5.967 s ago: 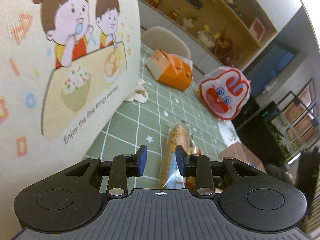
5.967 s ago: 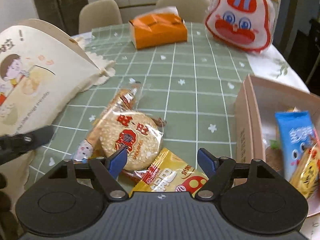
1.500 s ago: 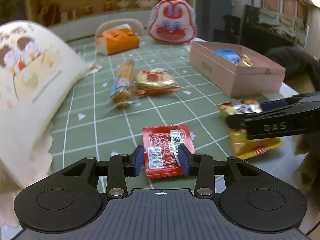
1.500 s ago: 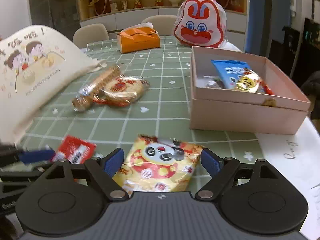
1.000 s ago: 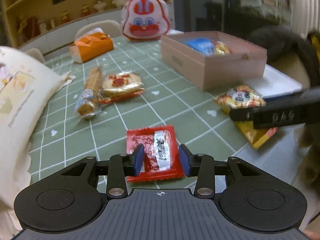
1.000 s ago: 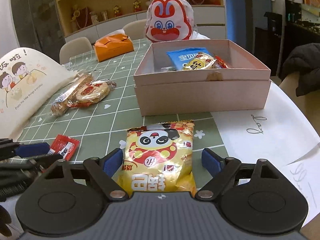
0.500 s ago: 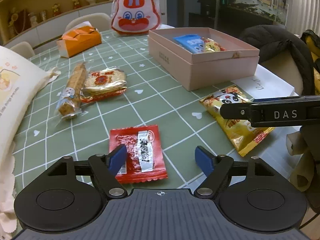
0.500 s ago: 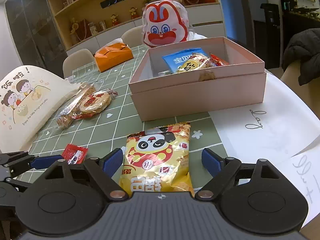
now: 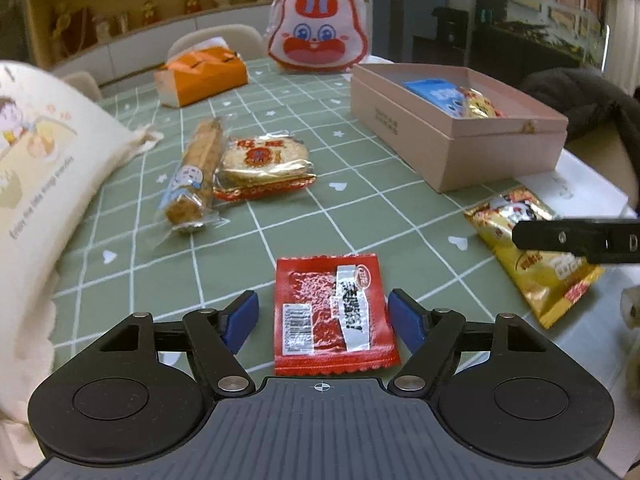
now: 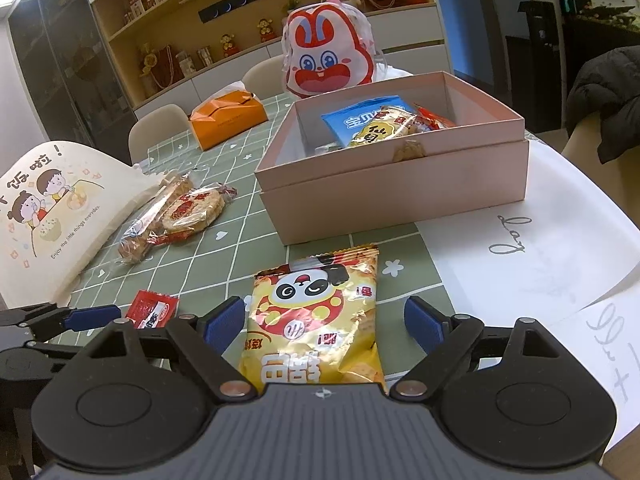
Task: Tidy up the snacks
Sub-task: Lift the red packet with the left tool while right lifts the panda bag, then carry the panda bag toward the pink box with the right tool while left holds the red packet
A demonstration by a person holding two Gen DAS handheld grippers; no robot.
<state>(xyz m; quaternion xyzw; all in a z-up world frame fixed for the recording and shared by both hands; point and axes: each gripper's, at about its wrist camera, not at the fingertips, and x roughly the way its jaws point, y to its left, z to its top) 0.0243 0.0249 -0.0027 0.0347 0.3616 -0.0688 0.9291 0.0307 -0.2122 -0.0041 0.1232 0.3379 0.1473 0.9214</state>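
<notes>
A bench (image 9: 360,208) covered in a green cloth with a white grid and small white hearts and flowers fills both views. The landmark is a pink box (image 10: 400,184), open at the top, with a blue packet (image 10: 360,120) and other wrapped snacks inside.

Left of the box lie a long biscuit stick (image 9: 196,168) in clear wrap and a round rice cracker (image 9: 264,164), touching each other. Further left stands a cream cloth bag (image 10: 52,208) printed with two cartoon children. Behind the box sits a red and white rabbit bag (image 10: 328,56), and to its left an orange tissue box (image 10: 228,118). White paper (image 10: 520,248) with handwriting lies to the right of the box.

In front of the box a yellow panda packet (image 10: 320,320) lies flat between the fingers of the right claw (image 10: 324,322), which is spread wide and not touching it. To the left of that, a red packet (image 9: 332,312) lies flat between the wide-spread fingers of the left claw (image 9: 322,316), also untouched.

Beyond the bench are pale chairs (image 10: 160,132), wooden shelves (image 10: 200,8) of small figurines, and a dark coat (image 10: 604,96) to the right.
</notes>
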